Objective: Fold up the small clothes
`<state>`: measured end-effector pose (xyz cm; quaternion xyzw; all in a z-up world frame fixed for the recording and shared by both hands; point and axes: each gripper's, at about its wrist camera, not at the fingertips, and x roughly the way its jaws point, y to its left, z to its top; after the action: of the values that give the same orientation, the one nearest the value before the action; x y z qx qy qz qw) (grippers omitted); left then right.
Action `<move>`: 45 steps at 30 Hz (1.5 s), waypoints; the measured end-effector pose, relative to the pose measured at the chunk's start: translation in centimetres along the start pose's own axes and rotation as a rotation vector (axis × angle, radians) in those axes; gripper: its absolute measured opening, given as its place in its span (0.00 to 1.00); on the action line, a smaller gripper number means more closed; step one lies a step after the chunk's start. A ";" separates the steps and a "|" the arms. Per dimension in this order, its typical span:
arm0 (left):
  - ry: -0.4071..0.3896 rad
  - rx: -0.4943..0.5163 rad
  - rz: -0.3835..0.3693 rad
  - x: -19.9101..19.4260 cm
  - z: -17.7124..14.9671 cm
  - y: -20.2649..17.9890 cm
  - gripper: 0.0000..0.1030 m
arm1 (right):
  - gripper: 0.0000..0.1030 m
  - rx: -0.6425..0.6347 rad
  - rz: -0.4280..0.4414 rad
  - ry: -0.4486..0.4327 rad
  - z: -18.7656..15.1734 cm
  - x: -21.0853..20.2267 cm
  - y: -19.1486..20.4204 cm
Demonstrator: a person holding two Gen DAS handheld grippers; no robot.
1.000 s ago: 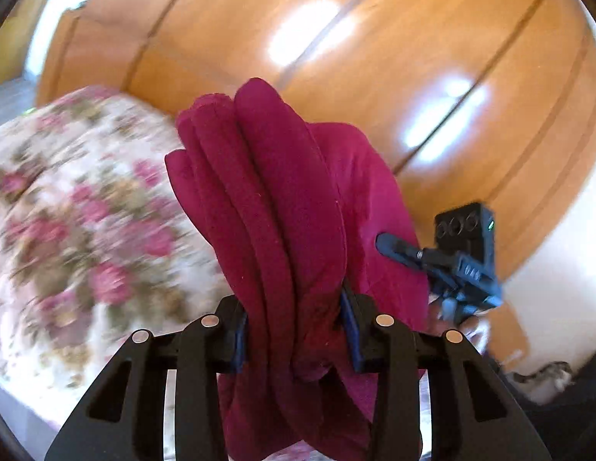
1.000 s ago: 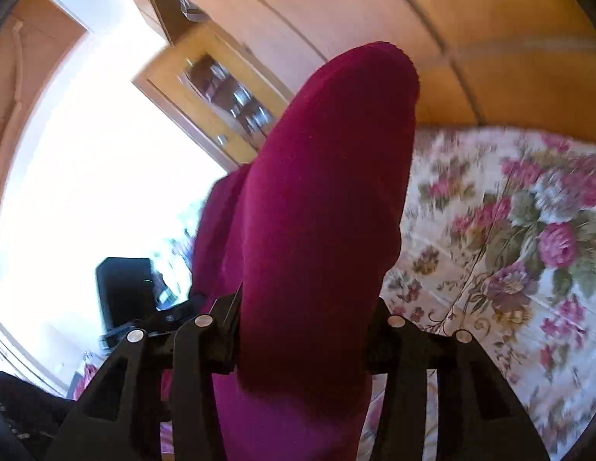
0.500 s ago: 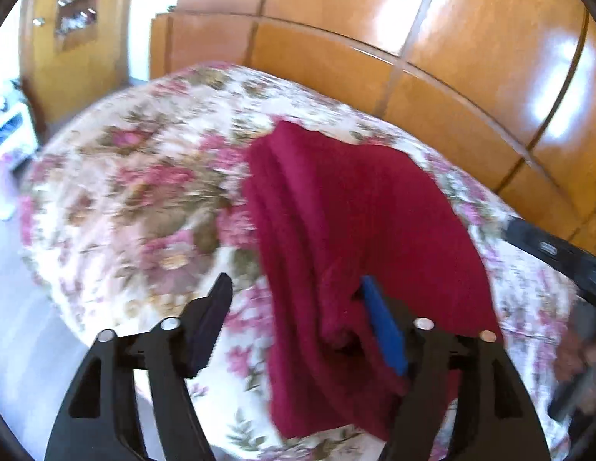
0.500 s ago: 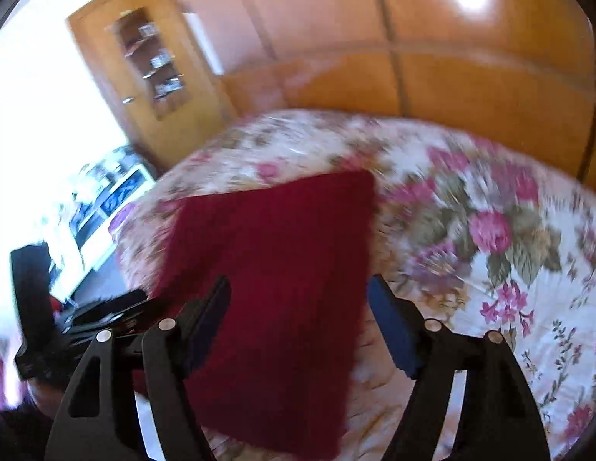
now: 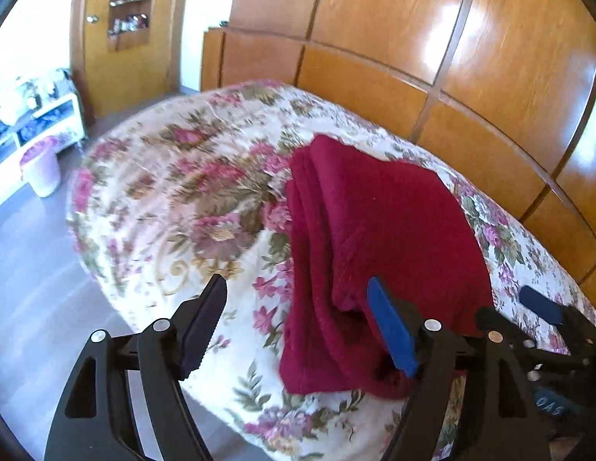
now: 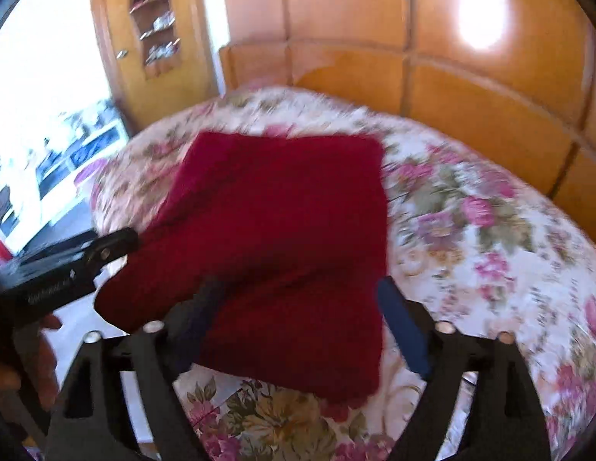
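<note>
A folded dark red garment [image 5: 374, 238] lies flat on the floral bedspread [image 5: 190, 199]. My left gripper [image 5: 298, 322] hovers at its near left corner, jaws opening. The cloth's edge sits between the fingers, and the left pad [image 5: 205, 319] is well clear of it. In the right wrist view the same garment [image 6: 282, 230] lies ahead of my right gripper [image 6: 299, 319], whose jaws are also opening around its near edge without pressing it. The right gripper [image 5: 543, 307] shows at the left view's right edge. The left gripper [image 6: 67, 265] shows at the right view's left edge.
Glossy wooden panels and a headboard [image 5: 432, 88] rise behind the bed. The bed's rounded edge drops to a grey floor [image 5: 32, 292] on the left, where a pale bin [image 5: 40, 171] and white low furniture stand. A wooden shelf cabinet [image 5: 128, 7] stands beside a doorway.
Both grippers held the garment up, shut on it; they tipped downward, the garment came to rest on the bed, and both pairs of jaws spread apart off the cloth.
</note>
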<state>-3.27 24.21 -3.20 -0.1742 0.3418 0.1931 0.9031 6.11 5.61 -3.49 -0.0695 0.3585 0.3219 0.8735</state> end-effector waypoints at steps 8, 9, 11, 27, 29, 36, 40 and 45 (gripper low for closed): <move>-0.070 -0.008 0.073 -4.1 -1.9 0.2 0.92 | 0.97 0.023 -0.122 -0.016 -2.3 -3.2 1.4; -0.072 0.000 0.076 -4.4 -2.1 0.2 0.92 | 0.97 0.020 -0.128 -0.016 -2.7 -3.6 1.5; -0.076 0.015 0.083 -4.9 -2.5 0.1 0.92 | 0.97 0.022 -0.137 -0.027 -3.1 -4.1 1.7; -0.088 0.049 0.124 -5.9 -3.3 -0.7 0.96 | 0.97 0.036 -0.172 -0.037 -4.0 -4.9 1.7; -0.094 0.048 0.128 -5.9 -3.2 -0.6 0.96 | 0.97 0.029 -0.172 -0.036 -4.0 -4.9 1.8; -0.102 0.042 0.125 -6.1 -3.2 -0.4 0.96 | 0.97 0.025 -0.163 -0.036 -3.9 -4.9 2.0; -0.103 0.043 0.125 -6.1 -3.2 -0.5 0.96 | 0.98 0.026 -0.161 -0.040 -3.7 -4.9 2.1; -0.105 0.041 0.124 -6.2 -3.1 -0.4 0.96 | 0.98 0.015 -0.155 -0.037 -3.7 -4.8 2.4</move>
<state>-9.08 21.01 -1.09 -0.1240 0.3080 0.2507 0.9094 -0.08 3.71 -2.66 -0.0844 0.3383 0.2519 0.9028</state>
